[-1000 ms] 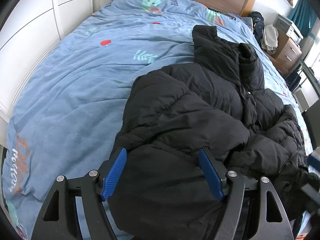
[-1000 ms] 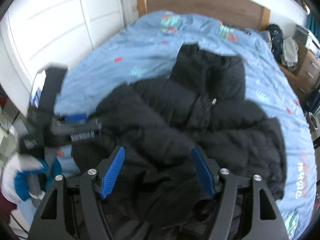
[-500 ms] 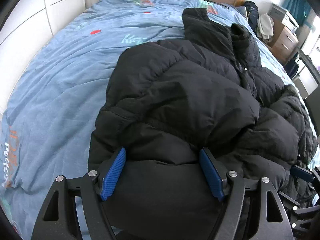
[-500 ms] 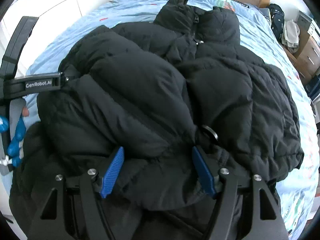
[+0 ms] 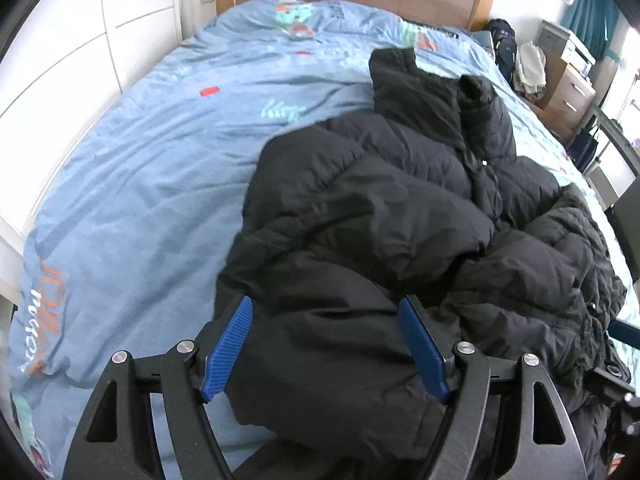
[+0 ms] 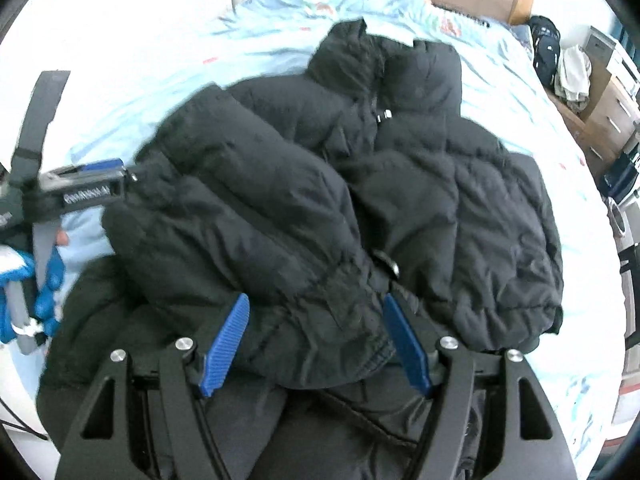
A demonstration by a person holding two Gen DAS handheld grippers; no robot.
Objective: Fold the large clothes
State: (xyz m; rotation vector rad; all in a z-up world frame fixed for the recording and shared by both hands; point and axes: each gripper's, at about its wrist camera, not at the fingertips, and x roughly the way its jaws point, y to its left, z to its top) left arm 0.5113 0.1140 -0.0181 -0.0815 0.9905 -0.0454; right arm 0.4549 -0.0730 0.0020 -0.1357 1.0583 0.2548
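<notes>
Daylight enters from window side at right. Right wrist view overexposed: wardrobe (image 6: 120, 20) and bedding (image 6: 280, 12) blown white, slight motion blur. Left view evenly lit. Fisheye bending, dark corner vignette.

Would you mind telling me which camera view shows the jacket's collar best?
The right wrist view: the collar faces the camera, both halves and the zipper below visible, though blurred. The left wrist view shows the collar obliquely, near the jacket's far end.

Your jacket (image 5: 400, 240) looks matt, quilted cloth; the bedsheet (image 5: 140, 180) seems soft cotton; ribbed blue pads (image 5: 228, 348), probably rubber
</notes>
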